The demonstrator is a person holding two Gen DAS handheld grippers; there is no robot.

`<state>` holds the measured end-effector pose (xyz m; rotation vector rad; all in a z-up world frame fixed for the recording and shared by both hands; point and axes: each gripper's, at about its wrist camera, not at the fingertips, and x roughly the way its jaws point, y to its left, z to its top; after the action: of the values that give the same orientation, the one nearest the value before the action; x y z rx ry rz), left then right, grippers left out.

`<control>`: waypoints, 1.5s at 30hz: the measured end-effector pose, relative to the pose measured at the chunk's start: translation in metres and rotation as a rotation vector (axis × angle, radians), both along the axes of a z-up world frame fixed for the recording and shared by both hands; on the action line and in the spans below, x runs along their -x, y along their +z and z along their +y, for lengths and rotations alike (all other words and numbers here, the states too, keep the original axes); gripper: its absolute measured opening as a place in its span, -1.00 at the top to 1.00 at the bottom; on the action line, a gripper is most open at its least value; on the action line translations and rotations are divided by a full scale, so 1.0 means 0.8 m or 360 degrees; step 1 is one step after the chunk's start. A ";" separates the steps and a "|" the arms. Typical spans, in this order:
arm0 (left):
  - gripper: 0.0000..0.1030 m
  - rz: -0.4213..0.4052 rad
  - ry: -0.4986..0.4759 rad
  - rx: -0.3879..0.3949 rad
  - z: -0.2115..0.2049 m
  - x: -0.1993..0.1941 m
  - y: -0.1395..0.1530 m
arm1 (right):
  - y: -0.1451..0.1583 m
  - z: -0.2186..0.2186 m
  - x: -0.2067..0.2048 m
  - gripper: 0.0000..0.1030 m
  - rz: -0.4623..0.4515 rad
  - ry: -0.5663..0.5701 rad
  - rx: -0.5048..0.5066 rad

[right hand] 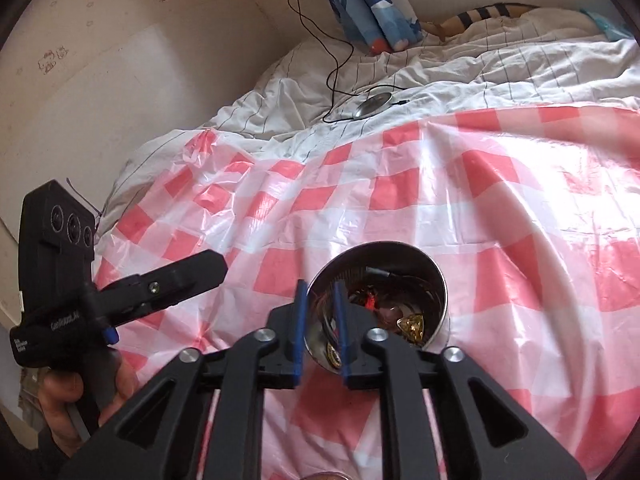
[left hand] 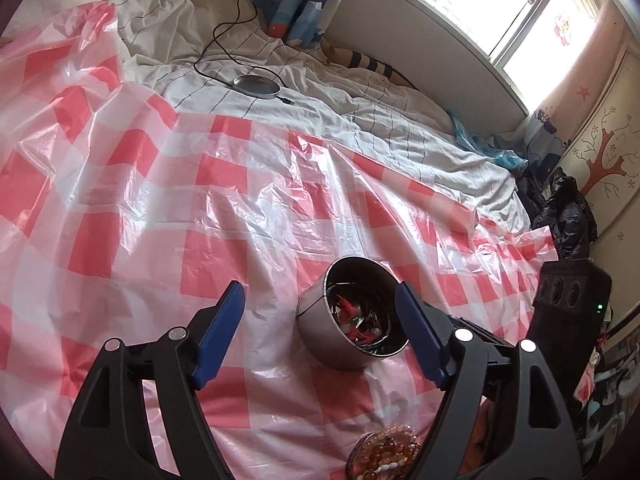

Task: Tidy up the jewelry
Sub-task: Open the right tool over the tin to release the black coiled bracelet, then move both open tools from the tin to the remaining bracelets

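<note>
I am at the filling stage: the tin point(right hand: 380, 300) stands on the checked sheet point(right hand: 500, 200) on the bed, already holding a tangle of jewelry point(right hand: 372, 300) with red bits and a gold piece.

My right claw point(right hand: 321, 332) hangs at the tin's near rim, 1 blue pad outside the wall and 1 over the inside. Its pads stand a little apart and I see nothing pinched between them, so I take it as empty. A piece may just have gone in, but I cannot tell that from here.

My left claw point(left hand: 320, 336) is spread wide, with the tin point(left hand: 352, 316) lying between its pads but touched by neither. Just below it, near the edge of view, sits a round dish point(left hand: 356, 456) of amber beads point(left hand: 394, 450).

Those beads look like the next thing to sort. I judge the next move is to lift my right claw clear of the rim without tipping the tin, then go for the beads. They are loose and round, so the pinch must be low and gentle, or they will slip.
</note>
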<state>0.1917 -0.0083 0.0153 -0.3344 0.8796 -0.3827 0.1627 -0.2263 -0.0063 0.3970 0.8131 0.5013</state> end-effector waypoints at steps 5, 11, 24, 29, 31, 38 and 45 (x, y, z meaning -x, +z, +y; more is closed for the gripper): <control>-0.45 -0.0014 -0.0005 -0.0054 -0.003 0.005 0.000 | 0.020 -0.020 0.021 0.17 -0.0062 -0.0073 -0.0051; -0.49 -0.0129 -0.0037 -0.0283 -0.019 0.024 0.007 | 0.030 -0.045 0.097 -0.32 -0.0070 -0.0184 0.0096; -0.64 -0.0194 -0.0199 -0.0513 -0.028 0.110 -0.001 | 0.042 -0.027 0.224 -0.86 -0.0366 -0.0397 0.0684; -0.64 -0.0072 -0.0305 -0.0427 -0.025 0.146 -0.025 | 0.021 -0.048 0.235 -0.86 -0.0103 -0.0423 0.0455; -0.64 -0.0029 -0.0324 -0.0403 -0.025 0.158 -0.035 | 0.018 -0.049 0.244 -0.86 -0.0093 -0.0485 0.0494; -0.64 0.0093 -0.0377 -0.0303 -0.032 0.168 -0.060 | 0.022 -0.011 0.275 -0.86 -0.0170 -0.0600 0.0902; -0.64 -0.0092 -0.0446 -0.0399 -0.058 0.182 -0.055 | 0.029 -0.016 0.292 -0.86 -0.0248 -0.0586 0.0663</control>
<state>0.0458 -0.0551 -0.0285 0.0327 0.9086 -0.5315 -0.0711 -0.2389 0.0172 0.1135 0.6530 0.0134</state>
